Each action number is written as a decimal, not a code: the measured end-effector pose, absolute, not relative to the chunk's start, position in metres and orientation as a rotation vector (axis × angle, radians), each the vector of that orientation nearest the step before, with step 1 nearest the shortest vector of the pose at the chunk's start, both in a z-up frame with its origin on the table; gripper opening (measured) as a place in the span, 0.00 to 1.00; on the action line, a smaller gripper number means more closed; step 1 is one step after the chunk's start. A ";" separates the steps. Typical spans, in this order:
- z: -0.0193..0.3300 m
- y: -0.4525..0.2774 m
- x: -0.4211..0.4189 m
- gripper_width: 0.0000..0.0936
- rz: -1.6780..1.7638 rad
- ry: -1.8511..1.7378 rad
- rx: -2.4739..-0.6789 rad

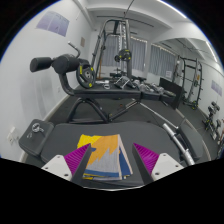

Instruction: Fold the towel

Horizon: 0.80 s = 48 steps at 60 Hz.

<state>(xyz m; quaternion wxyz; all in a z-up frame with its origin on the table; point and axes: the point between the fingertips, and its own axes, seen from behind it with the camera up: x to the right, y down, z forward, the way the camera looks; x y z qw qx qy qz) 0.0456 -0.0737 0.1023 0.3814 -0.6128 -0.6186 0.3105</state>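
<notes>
A folded towel (pixel 104 160) with yellow, orange, blue and grey patches lies on a dark flat surface (pixel 100 128). It sits between the two fingers of my gripper (pixel 110 162), reaching back toward the gripper's base. The fingers are spread wide, with the left pink pad (pixel 72 160) close to the towel's left edge. The right pad (pixel 148 157) stands a little apart from its right edge. The layered edges of the folded towel show on the right side.
The dark surface stretches ahead of the fingers. Beyond it is a gym room with a black weight bench with yellow parts (pixel 75 72), a cable machine frame (pixel 120 50), and a rack with equipment (pixel 190 85) at the right. Small grey objects (pixel 35 135) lie at the left.
</notes>
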 end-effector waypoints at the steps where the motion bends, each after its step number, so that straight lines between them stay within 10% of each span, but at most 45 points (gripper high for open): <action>1: 0.111 -0.074 0.055 0.92 0.800 -1.574 -1.568; 19: 0.222 -0.083 0.254 0.91 0.857 -1.632 -1.549; 48: 0.265 -0.083 0.357 0.91 0.905 -1.593 -1.475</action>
